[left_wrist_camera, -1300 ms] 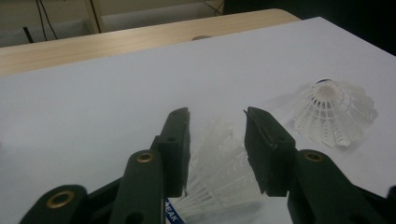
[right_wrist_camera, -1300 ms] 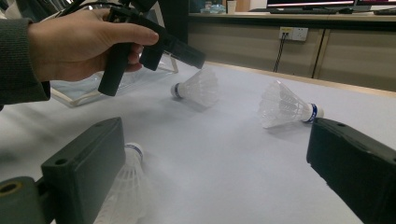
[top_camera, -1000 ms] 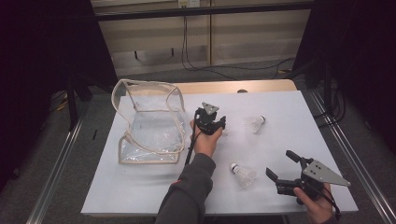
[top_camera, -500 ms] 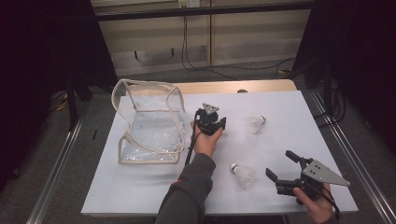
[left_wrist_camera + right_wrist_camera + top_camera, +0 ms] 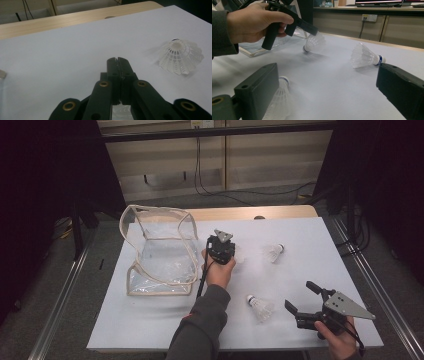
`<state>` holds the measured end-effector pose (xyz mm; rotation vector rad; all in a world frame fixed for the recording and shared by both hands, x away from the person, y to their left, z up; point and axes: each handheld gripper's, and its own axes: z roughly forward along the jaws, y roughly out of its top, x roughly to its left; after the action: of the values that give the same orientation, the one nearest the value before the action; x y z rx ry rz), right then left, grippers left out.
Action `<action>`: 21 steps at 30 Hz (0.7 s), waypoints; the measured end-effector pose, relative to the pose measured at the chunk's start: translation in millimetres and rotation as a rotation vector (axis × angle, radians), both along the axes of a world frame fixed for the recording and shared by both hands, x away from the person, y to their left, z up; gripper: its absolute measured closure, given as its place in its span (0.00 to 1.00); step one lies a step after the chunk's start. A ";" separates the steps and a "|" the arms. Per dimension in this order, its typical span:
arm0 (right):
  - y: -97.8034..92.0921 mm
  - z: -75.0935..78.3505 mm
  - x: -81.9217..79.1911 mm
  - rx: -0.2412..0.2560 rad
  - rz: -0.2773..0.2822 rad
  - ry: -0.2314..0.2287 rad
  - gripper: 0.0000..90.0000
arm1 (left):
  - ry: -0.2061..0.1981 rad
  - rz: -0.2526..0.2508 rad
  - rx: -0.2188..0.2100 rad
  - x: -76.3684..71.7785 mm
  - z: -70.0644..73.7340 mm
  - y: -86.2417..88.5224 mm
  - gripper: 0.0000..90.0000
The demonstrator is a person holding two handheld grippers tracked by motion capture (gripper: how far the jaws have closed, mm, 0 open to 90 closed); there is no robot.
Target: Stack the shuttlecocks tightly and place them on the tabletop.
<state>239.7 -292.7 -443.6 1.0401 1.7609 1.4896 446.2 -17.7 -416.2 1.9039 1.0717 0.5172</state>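
Observation:
Three white shuttlecocks lie on the white table (image 5: 150, 330). One shuttlecock (image 5: 274, 252) rests at the back right, also seen as the shuttlecock (image 5: 180, 58) and the blue-banded shuttlecock (image 5: 364, 57). A second shuttlecock (image 5: 260, 308) lies near the front, just beyond the left jaw of my open right gripper (image 5: 300, 295); it is the shuttlecock (image 5: 279, 100) beside that open gripper (image 5: 324, 92). My left gripper (image 5: 222, 246) is shut, jaws pressed together (image 5: 117, 61), hovering over the third shuttlecock (image 5: 313, 42). The jaw tips touch or nearly touch its skirt; nothing shows between them.
A clear plastic bag (image 5: 160, 255) with beige trim stands open at the table's left, close to my left hand (image 5: 218, 272). A wooden strip (image 5: 260, 213) runs along the far edge. Metal rails flank both sides of the table.

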 end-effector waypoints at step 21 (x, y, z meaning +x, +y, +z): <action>0.7 0.3 -0.3 -0.006 0.000 0.000 0.04 | 0.016 0.052 0.007 -9.8 0.3 7.7 0.99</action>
<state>239.4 -291.9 -443.3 1.0370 1.7642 1.4835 436.3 -9.9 -415.9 1.8932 1.1330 0.5365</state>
